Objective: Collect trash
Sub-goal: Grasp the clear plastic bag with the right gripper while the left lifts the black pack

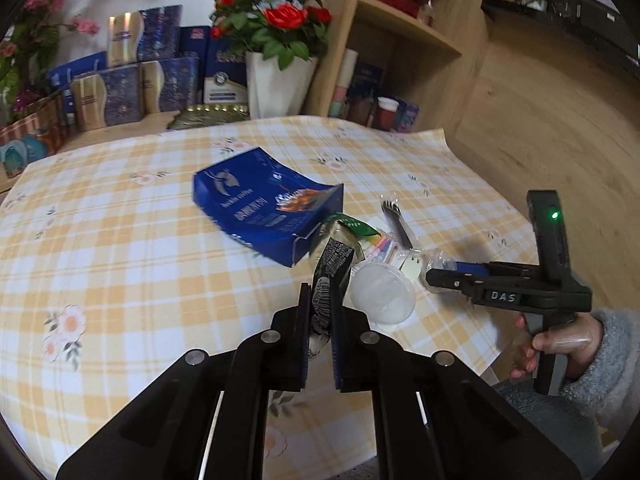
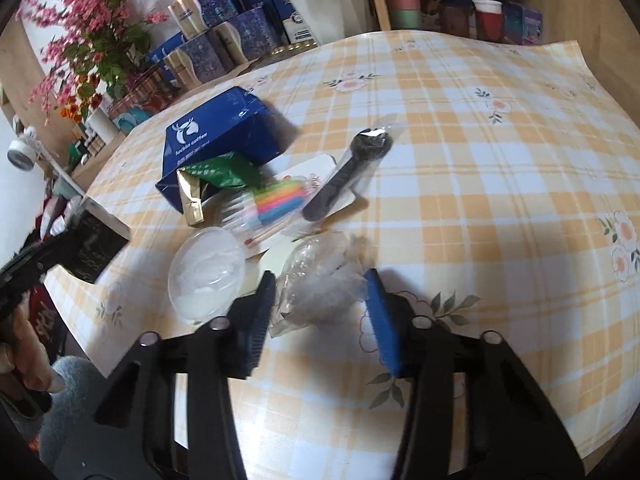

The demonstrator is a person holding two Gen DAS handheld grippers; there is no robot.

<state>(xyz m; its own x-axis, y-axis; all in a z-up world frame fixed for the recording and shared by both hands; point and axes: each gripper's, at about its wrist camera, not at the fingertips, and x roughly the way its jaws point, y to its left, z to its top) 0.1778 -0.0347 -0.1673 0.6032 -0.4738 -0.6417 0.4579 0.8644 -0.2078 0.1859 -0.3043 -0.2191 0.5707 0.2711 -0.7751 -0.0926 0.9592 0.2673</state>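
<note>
Yellow-checked cloth covers the tabletop (image 2: 460,152), with gift boxes and potted flowers behind it. The left claw (image 1: 322,300) is clenched on a black printed wrapper (image 1: 334,264), which sticks up between its jaws, so one piece of trash looks already picked up. The right claw (image 2: 320,304) has a crumpled clear plastic bag (image 2: 320,276) between its jaws; the jaws stand partly apart and I cannot tell whether the pads press on it yet.

Most of the litter is left, judging by how it lies. Just ahead of the right claw sit a packet of coloured sticks (image 2: 276,200) and a wrapped black fork (image 2: 348,172); ahead and to its left are a clear dome lid (image 2: 206,272), a gold packet (image 2: 190,200) and a green wrapper (image 2: 224,170) spilling from an open blue coffee box (image 2: 220,132). No bin shows in either view, so the task seems at an early stage.
</note>
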